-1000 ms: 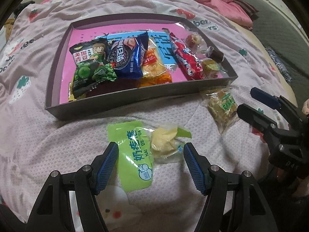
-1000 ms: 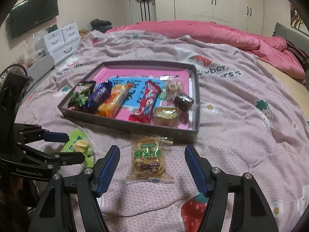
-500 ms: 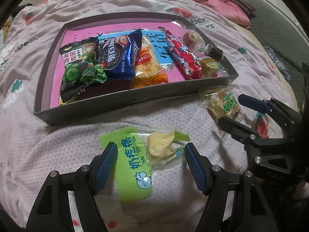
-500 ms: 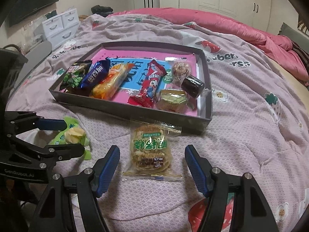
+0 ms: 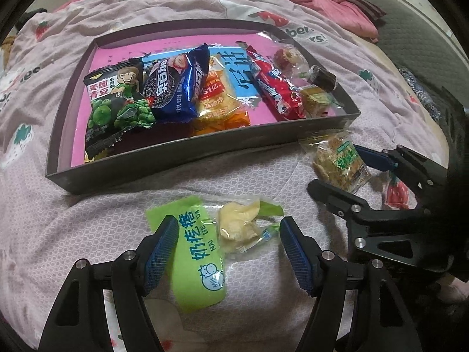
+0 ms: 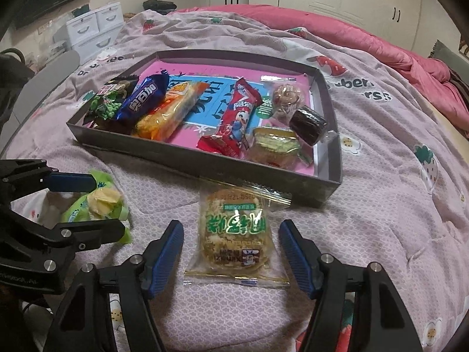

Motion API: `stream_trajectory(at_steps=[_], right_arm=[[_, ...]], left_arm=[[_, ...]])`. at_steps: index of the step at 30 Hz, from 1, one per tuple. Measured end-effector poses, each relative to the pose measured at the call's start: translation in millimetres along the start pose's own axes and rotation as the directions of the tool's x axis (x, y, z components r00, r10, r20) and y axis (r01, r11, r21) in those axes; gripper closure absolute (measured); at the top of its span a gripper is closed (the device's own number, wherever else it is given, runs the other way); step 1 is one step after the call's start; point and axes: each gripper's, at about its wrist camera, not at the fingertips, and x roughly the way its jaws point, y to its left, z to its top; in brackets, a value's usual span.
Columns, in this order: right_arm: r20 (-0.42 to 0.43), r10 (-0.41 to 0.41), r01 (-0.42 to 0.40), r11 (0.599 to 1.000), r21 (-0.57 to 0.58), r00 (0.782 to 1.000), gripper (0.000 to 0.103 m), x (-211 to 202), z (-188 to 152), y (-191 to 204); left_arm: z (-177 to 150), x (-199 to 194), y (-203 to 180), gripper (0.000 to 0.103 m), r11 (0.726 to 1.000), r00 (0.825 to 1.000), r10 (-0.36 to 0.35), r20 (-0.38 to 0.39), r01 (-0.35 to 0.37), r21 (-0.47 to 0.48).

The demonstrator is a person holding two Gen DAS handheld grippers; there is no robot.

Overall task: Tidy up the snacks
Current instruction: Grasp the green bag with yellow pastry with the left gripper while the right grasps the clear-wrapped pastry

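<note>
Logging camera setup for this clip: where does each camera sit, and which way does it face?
Left wrist: on the left gripper, angled down at the green packet between its open jaws; the right gripper shows at right.
Right wrist: on the right gripper, angled down at the clear cake packet between its jaws, which have just been closing, not yet touching it; the left gripper shows at left.
Shared: tray, both packets, bedspread.

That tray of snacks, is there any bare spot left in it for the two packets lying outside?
Yes. The tray has a bare pink strip along its far wall, behind all the packets. A smaller blue patch shows between the orange packet and the red bar. Its left end and near right corner are crowded.
</note>
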Motion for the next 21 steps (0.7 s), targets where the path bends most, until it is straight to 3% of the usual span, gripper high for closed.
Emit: stream_trajectory(at_steps=[3, 8, 12, 13, 16, 18, 21], right_arm=[[0.007, -0.01, 0.01, 1.0, -0.012, 1.0, 0.052, -0.5, 0.5, 0.8], [0.006, 0.009, -0.009, 1.0, 0.003, 1.0, 0.057, -2.2, 0.6, -1.8], [0.011, 0.023, -0.023, 1.0, 0.011, 1.0, 0.058, -6.5, 0.7, -3.1], [0.013, 0.028, -0.028, 0.999, 0.016, 1.0, 0.058, -8.0, 0.6, -3.7], [0.025, 0.034, -0.035, 0.999, 0.028, 0.999, 0.058, -13.4, 0.2, -6.3], [0.038, 0.04, -0.042, 0.998, 0.041, 0.998, 0.058, -18.0, 0.5, -9.0], [0.064, 0.055, -0.059, 0.996, 0.06, 0.996, 0.058, -26.5, 0.6, -12.5]], left_arm=[[0.2, -0.4, -1.8, 0.037, 1.0, 1.0, -0.008, -0.001, 0.008, 0.006], [-1.9, -0.1, -11.1, 0.047, 0.999, 1.0, 0.014, 0.004, -0.015, 0.042], [-2.0, -1.4, -11.7, 0.053, 0.999, 1.0, 0.012, 0.007, -0.012, 0.051], [-1.6, -2.0, -10.5, 0.062, 0.999, 1.0, 0.011, 0.008, -0.011, 0.049], [-1.8, -5.3, -7.7, 0.062, 0.999, 1.0, -0.006, 0.01, 0.006, 0.042], [-2.7, -8.4, -7.7, 0.071, 0.999, 1.0, -0.019, 0.013, 0.019, 0.048], [-3.2, -15.3, -8.5, 0.071, 0.998, 0.999, -0.025, 0.027, 0.024, 0.058]])
